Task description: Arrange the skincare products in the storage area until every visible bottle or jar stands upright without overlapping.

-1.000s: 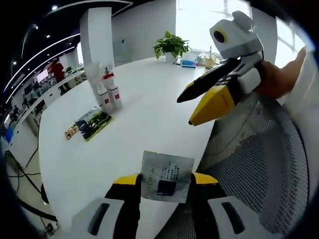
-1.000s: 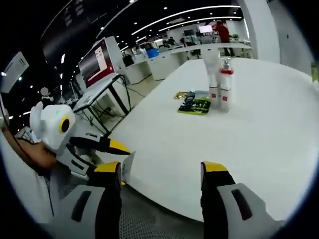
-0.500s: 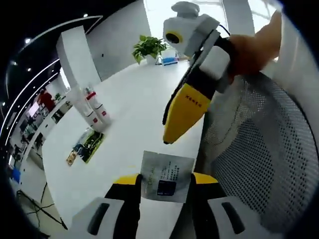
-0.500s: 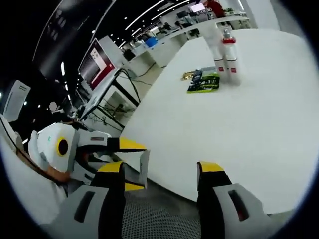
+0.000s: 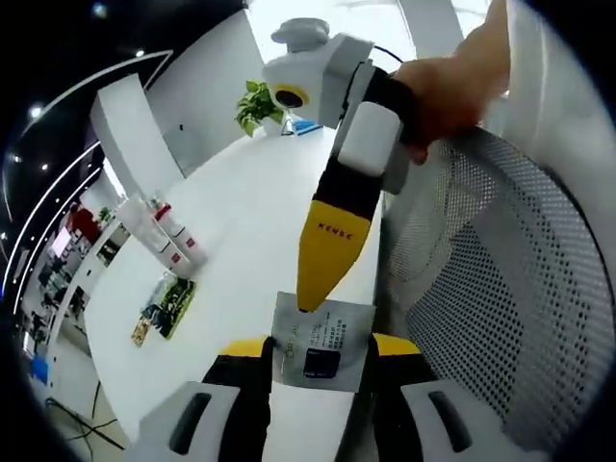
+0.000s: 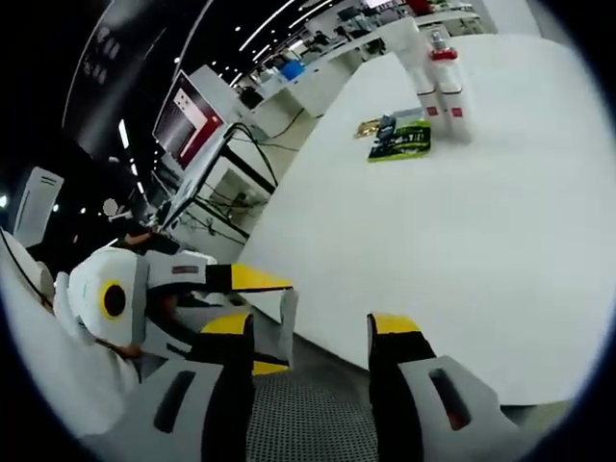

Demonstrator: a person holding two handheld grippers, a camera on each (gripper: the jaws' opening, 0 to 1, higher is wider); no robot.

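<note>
Meanwhile, off the tabletop's (image 5: 250,241) near edge, the left gripper (image 5: 318,354) pinches a silver sachet (image 5: 320,342), seemingly light and floppy, best taken by its free top edge; the right gripper (image 6: 303,332), jaws apart, closes in empty.

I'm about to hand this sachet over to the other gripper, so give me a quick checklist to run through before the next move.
1. Left gripper shut on the silver sachet: ok.
2. Right gripper open to receive: ok.
3. Right gripper lined up with the sachet, one jaw tip at its top edge: ok; whether it touches, cannot tell.
4. Sachet between the right jaws: not ok, it sits at the left jaw.
5. White table bare near the edge for set-down: ok.
6. Bottles upright at the far side: ok.
</note>
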